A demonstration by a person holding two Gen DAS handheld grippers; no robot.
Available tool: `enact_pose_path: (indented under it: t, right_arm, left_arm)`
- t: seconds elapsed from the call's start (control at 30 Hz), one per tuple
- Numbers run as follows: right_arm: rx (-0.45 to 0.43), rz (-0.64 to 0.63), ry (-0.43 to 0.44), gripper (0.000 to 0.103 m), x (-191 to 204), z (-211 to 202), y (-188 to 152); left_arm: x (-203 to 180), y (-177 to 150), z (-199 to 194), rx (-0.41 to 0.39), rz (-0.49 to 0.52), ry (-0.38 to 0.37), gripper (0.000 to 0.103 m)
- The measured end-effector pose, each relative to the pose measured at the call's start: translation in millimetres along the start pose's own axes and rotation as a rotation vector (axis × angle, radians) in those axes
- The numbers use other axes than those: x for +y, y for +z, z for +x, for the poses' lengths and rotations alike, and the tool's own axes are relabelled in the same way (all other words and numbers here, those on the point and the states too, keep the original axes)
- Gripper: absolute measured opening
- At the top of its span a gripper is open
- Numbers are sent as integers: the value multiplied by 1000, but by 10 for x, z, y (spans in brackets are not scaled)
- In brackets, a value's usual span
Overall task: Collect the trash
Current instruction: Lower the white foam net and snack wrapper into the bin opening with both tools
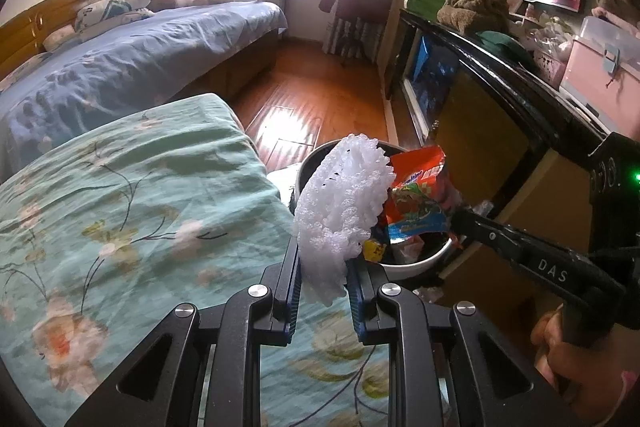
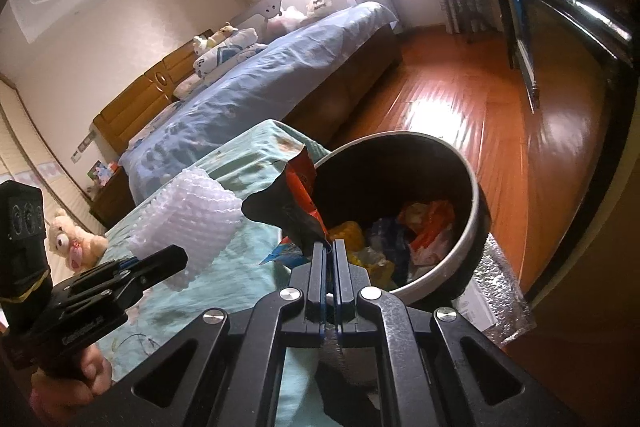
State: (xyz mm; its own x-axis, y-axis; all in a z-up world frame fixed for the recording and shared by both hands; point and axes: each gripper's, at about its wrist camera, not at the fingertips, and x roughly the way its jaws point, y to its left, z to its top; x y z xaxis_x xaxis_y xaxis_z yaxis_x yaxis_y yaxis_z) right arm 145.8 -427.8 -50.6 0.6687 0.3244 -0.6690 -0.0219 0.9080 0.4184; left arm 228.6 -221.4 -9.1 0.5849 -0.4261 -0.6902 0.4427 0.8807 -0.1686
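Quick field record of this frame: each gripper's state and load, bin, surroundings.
left gripper: shut on white foam net
right gripper: shut on orange snack wrapper
trash bin: round, dark inside, pale rim, on the wood floor beside the green floral bedcover
bin contents: crumpled wrappers, orange, yellow and blue
load position: wrapper at the bin's near rim; foam net over the bedcover edge, next to the bin
task status: neither item released yet
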Motion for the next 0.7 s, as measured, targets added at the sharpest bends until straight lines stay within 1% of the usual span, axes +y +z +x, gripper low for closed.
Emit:
enact_pose_path:
  t: [0.7]
  right_arm:
    - [-23, -16, -91, 2, -237, 31, 204]
  left_arm:
    - [-240, 198, 330, 19, 46, 7, 20]
